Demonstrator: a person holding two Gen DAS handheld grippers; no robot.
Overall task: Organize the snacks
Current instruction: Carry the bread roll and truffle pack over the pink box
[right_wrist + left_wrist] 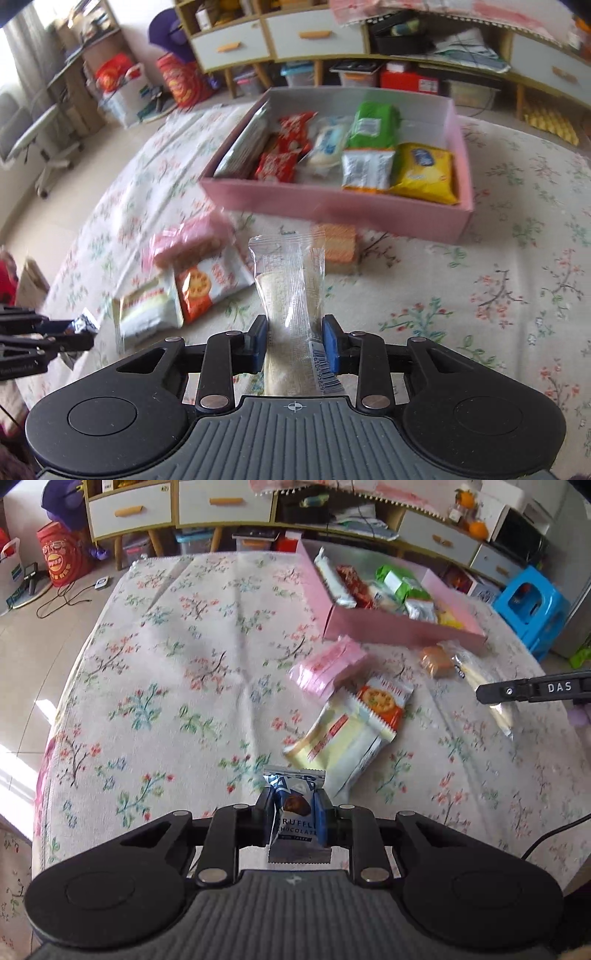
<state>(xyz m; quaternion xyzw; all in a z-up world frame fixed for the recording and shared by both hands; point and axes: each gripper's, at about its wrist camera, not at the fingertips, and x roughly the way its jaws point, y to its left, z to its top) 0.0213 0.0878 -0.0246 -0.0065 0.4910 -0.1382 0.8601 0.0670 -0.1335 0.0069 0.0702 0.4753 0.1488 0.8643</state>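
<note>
Mid-carry: left hand-held gripper [295, 814] clamped on a chocolate [296, 812], right hand-held gripper [294, 341] clamped on a clear packet [290, 291], both above the surface [166, 664]; next, over the pink box [332, 206] near the far edge, then release.

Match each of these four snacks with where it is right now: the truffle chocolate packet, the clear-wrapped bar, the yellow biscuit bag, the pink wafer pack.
Things:
1. truffle chocolate packet
2. clear-wrapped bar
3. yellow biscuit bag
4. pink wafer pack

Places:
A. lying on the floral tablecloth
B. clamped in the right gripper
C. inside the pink box
D. clamped in the left gripper

Pairs: 1-D, 2-B, 3-C, 4-A
</note>
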